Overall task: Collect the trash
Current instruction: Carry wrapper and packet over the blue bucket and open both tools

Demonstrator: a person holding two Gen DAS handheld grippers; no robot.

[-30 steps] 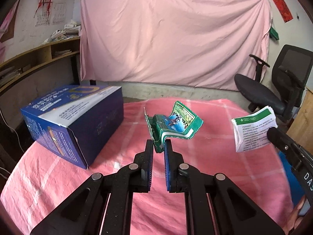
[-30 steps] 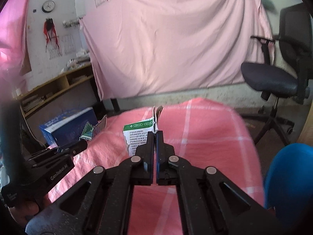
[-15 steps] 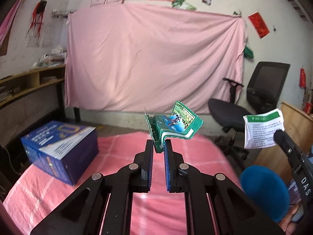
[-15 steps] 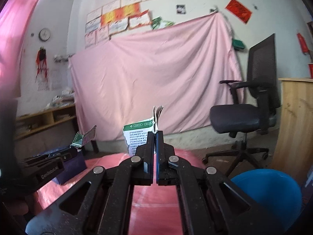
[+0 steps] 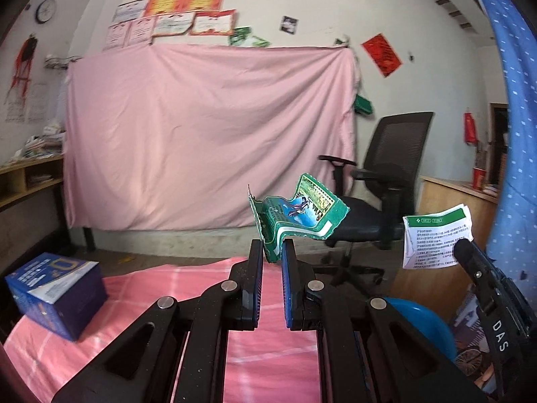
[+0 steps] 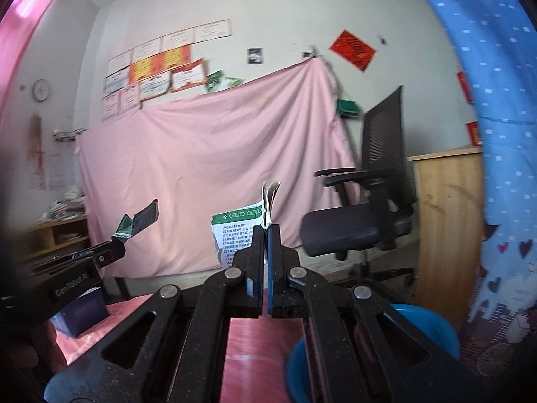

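I have my left gripper [image 5: 270, 252] clamped on the green wrapper [image 5: 297, 213], which curls up and off toward 2 o'clock from the jaws, and my right gripper [image 6: 267, 231] pinched tight on the white leaflet packet [image 6: 236, 231], whose broad face hangs at 10 o'clock of the tips. Both pieces are in the air, clear of the pink-covered table [image 5: 265, 369]. The blue bin [image 6: 426, 322] sits low at 4 o'clock of my right gripper and at 4 o'clock of my left, so I judge the right hand nearer and likely first to drop. A blue carton [image 5: 57, 294] rests on the table at 9 o'clock; behind are a pink sheet [image 5: 208, 134] and an office chair [image 5: 386, 181].
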